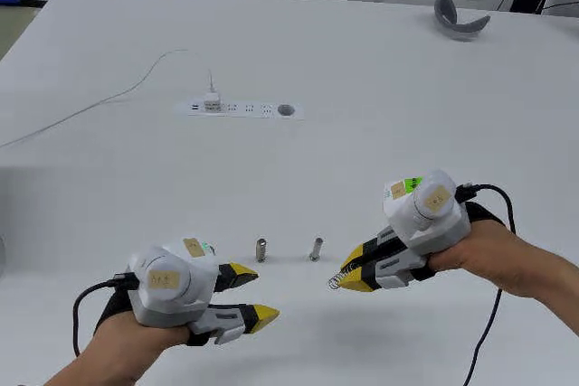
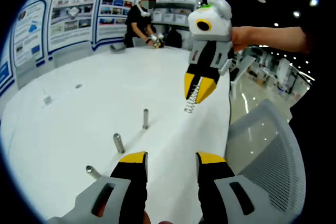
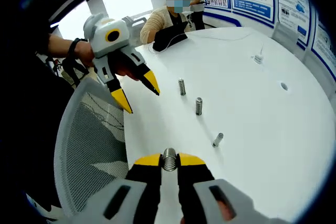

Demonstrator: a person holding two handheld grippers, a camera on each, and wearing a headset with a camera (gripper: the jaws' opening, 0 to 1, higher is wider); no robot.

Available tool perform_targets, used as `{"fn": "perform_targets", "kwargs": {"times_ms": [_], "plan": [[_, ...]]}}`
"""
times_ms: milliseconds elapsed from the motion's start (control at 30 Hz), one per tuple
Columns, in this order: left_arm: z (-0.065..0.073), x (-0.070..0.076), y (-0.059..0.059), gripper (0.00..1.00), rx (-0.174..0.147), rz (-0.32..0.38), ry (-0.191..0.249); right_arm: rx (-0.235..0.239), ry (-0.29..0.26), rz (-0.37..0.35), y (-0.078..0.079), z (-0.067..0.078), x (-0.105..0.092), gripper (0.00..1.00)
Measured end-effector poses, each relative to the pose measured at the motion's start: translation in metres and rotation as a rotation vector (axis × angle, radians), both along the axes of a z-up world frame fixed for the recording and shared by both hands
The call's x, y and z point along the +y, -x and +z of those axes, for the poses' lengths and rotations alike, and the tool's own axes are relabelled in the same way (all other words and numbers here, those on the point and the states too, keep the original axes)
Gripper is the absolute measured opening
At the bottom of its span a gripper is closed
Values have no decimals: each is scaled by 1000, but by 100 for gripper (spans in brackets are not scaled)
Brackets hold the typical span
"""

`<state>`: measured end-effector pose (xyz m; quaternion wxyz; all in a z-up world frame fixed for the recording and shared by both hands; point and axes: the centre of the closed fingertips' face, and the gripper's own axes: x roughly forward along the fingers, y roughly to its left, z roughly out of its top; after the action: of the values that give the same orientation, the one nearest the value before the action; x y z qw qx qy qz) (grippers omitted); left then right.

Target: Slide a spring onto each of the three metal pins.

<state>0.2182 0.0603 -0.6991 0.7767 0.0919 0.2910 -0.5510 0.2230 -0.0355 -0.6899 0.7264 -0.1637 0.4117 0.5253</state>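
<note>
The right gripper [image 1: 355, 276] has its jaws pinched on a spring [image 3: 169, 159], close to the nearest pin [image 3: 217, 140] on the surface [image 1: 362, 88]. The left gripper [image 2: 171, 157] has its jaws wide apart and empty. If the spring meets the pin tilted, it could snag on the tip and buckle or spring free.

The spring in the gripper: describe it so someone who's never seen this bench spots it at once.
On the white table, find the right gripper near the front edge. A small coiled spring pokes from its yellow fingers. It is gripped, whereas the metal pins beside it stand on the table.
</note>
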Motion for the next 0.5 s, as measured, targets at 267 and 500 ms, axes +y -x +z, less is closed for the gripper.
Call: {"fn": "perform_targets", "kwargs": {"times_ms": [267, 500], "plan": [[-7, 20, -9, 47, 7, 76, -23, 1, 46, -36, -16, -10, -7, 12], [-10, 40, -16, 53, 19, 151, -29, -8, 88, -38, -33, -17, -13, 12]]}}
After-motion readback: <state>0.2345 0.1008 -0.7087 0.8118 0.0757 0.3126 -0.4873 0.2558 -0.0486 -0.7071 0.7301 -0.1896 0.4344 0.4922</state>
